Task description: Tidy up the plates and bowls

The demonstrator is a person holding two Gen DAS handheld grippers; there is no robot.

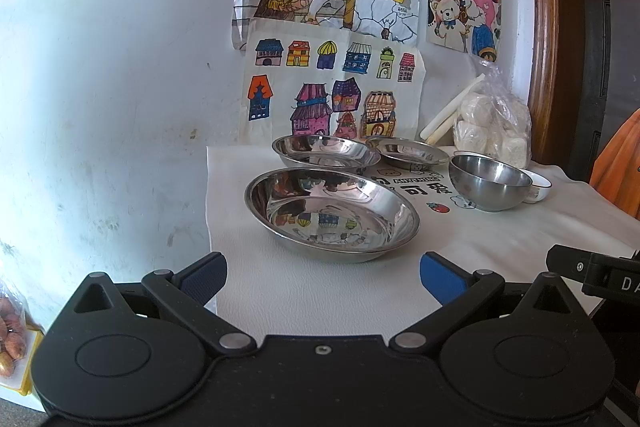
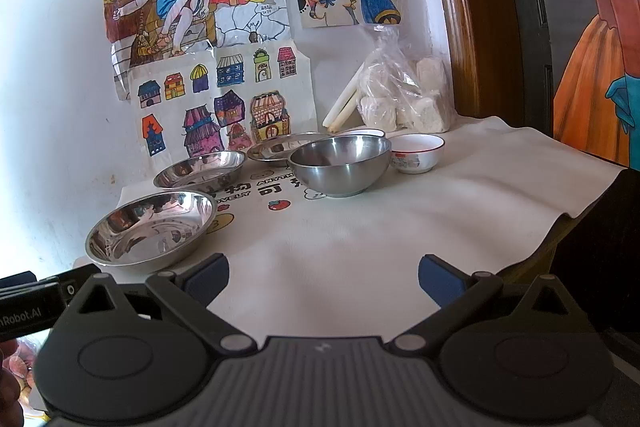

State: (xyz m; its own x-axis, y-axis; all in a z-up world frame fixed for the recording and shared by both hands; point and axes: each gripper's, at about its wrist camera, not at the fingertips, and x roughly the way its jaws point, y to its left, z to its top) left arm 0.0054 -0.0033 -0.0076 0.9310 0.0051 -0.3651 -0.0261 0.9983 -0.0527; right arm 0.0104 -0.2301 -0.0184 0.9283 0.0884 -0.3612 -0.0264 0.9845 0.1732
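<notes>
Plates [image 1: 332,215] and steel bowl [image 2: 340,163] upright, rims up, left claw [image 1: 323,277] wide, right claw [image 2: 323,277] wide

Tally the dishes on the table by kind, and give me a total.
Steel plates: 3, the near one, the one behind it and the far one.
Steel bowl: 1.
White bowls: 2, the red-rimmed one and one mostly hidden behind the steel bowl.
Total: 6 dishes.
</notes>
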